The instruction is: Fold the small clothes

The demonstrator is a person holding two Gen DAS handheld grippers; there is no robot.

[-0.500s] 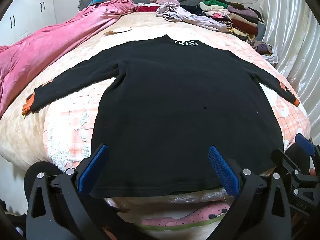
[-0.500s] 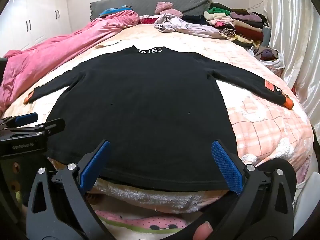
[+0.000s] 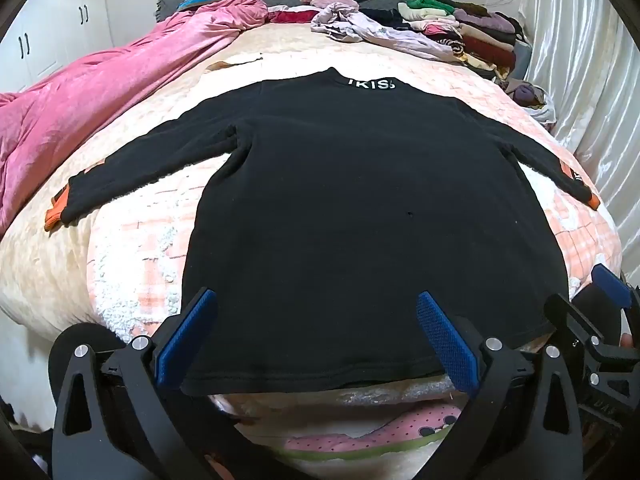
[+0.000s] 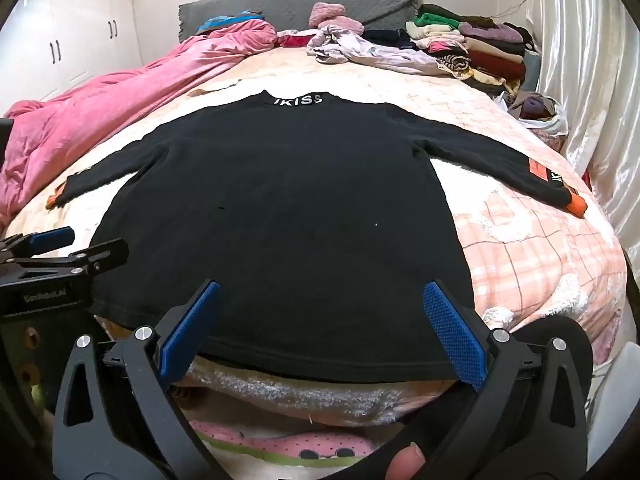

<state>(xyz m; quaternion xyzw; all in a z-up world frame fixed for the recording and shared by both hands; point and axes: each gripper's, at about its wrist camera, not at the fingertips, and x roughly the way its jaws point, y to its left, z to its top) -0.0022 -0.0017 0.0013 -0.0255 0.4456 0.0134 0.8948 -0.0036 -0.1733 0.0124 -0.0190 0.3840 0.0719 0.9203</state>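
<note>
A black long-sleeved top [image 3: 360,208] lies flat on the bed, collar far, hem near, both sleeves spread out with orange cuffs [image 3: 56,210]. It also shows in the right wrist view [image 4: 288,216]. My left gripper [image 3: 316,344] is open and empty, its blue pads just above the hem's left part. My right gripper [image 4: 320,332] is open and empty over the hem's right part. Each gripper shows at the edge of the other's view: the right one [image 3: 608,320], the left one [image 4: 52,252].
The bed [image 4: 532,264] has a pink checked fluffy cover. A pink quilt [image 3: 100,100] lies along the left side. Loose clothes [image 3: 360,28] and a folded stack [image 3: 472,32] sit at the far end. A white curtain [image 4: 592,80] hangs on the right.
</note>
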